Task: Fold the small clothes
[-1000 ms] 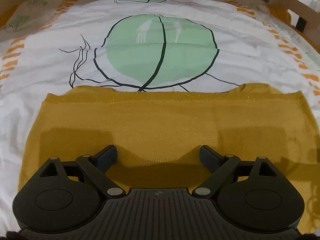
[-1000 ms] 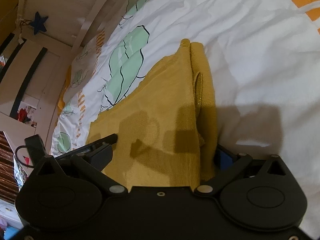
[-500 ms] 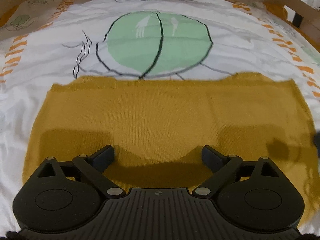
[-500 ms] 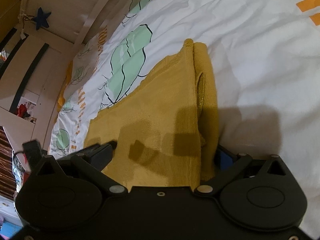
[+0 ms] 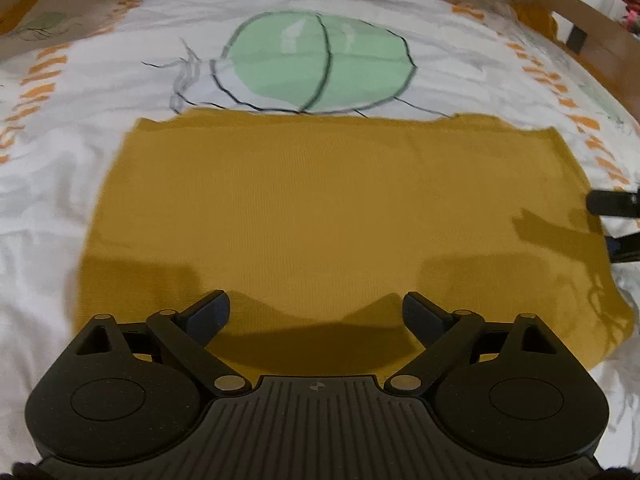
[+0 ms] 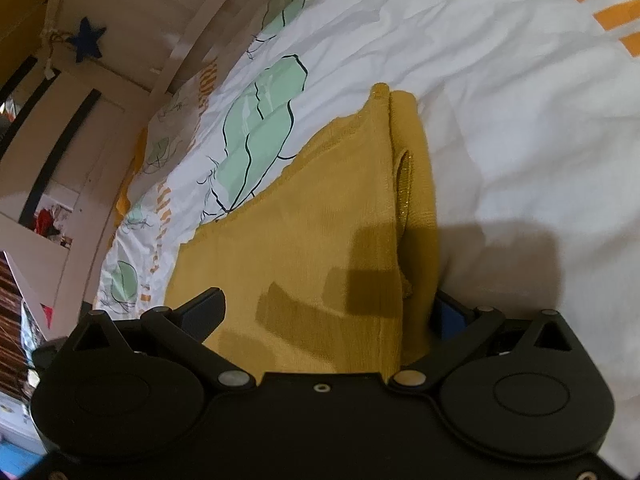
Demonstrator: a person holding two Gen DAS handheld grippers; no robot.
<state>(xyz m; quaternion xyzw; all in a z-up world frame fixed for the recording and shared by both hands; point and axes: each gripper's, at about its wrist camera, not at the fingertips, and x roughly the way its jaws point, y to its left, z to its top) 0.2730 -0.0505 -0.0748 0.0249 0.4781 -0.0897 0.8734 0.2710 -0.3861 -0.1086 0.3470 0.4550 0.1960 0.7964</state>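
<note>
A mustard-yellow knit garment (image 5: 320, 208) lies flat on the bed as a wide rectangle. My left gripper (image 5: 316, 312) is open above its near edge and holds nothing. In the right wrist view the garment (image 6: 312, 248) has one side folded over along its right edge. My right gripper (image 6: 328, 312) is open with its jaws on either side of the garment's near end; its right finger (image 6: 450, 314) is partly hidden behind the folded edge. The right gripper's fingers (image 5: 612, 202) show at the right edge of the left wrist view, beside the garment.
The bed sheet (image 5: 320, 60) is white with green leaf prints and orange dashes. A wooden bed rail (image 5: 580, 12) runs along the far right. In the right wrist view a curved wooden rail (image 6: 192, 40) and a blue star (image 6: 86, 42) stand at the left.
My left gripper has pulled back and lifted, so more of the garment shows. The right gripper's fingers have come into the left wrist view. Both grippers stay open.
</note>
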